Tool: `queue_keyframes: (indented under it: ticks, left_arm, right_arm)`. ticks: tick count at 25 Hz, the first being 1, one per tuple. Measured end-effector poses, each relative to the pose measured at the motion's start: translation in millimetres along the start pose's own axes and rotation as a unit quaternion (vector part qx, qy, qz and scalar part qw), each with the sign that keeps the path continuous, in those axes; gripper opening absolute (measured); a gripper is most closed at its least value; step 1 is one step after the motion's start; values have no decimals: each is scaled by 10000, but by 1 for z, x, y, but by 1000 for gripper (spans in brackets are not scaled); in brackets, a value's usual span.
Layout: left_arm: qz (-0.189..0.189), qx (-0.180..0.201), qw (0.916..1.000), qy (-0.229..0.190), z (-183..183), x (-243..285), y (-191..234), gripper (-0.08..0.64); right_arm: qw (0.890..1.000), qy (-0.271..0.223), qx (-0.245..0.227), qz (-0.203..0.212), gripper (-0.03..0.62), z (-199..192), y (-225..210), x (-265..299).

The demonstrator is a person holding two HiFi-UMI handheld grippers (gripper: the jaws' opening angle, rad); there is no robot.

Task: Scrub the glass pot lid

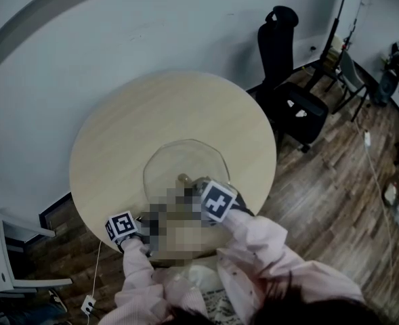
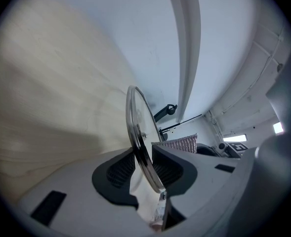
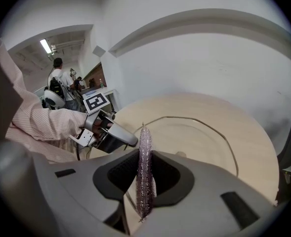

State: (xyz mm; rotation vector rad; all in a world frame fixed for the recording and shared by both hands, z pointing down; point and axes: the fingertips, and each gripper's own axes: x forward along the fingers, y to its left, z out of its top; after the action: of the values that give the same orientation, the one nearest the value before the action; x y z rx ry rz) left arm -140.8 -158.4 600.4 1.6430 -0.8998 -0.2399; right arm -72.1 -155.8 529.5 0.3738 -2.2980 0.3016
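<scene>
A round table (image 1: 138,120) with a pale wood top stood against a white wall (image 1: 118,26), on a floor (image 1: 334,202) of dark wood boards. A black office chair (image 1: 290,100) was parked just beyond the table's right side, and a person (image 1: 395,63) stood well apart in the far corner of the room.

The glass lid (image 1: 185,164) sat on the near half of the table, its small knob (image 1: 183,178) toward the person holding the tools. Whether the lid's near edge was raised off the wood could not be told from the head view, since a mosaic patch covered that spot.

The left gripper (image 2: 144,157) had the lid's metal rim between its jaws. They stood a little apart – only as wide as the rim – with a ribbed pad on each side of it, so the lid was clamped by its edge.

The right gripper (image 3: 144,169) was closed on a thin, glittery purple scrubbing pad (image 3: 144,181), which stood upright between the jaws and stuck out past their tips. It pointed down over the lid's near rim, just beside the left gripper – whether the pad touched the glass was not clear. Pink striped sleeves (image 1: 267,249) reached in from the bottom of the head view.
</scene>
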Motion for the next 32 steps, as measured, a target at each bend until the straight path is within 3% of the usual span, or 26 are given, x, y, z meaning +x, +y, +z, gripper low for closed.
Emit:
queue_keyframes:
  ticks: [8, 12, 20, 32]
  left_arm:
    - [-73, -51, 10000, -39, -4, -1, -1, 117]
    - [-93, -43, 9999, -20, -4, 0, -2, 117]
    - [-110, 9, 9999, 38, -6, 0, -4, 117]
    - [-118, -41, 9999, 57, -5, 0, -3, 117]
  right_arm:
    - [9942, 277, 135, -1029, 85, -25, -75, -36]
    - [9901, 440, 176, -1320, 86, -36, -98, -48]
    - [9863, 685, 237, -1480, 85, -50, -110, -45]
    - [9858, 979, 177, -1355, 86, -55, -103, -36]
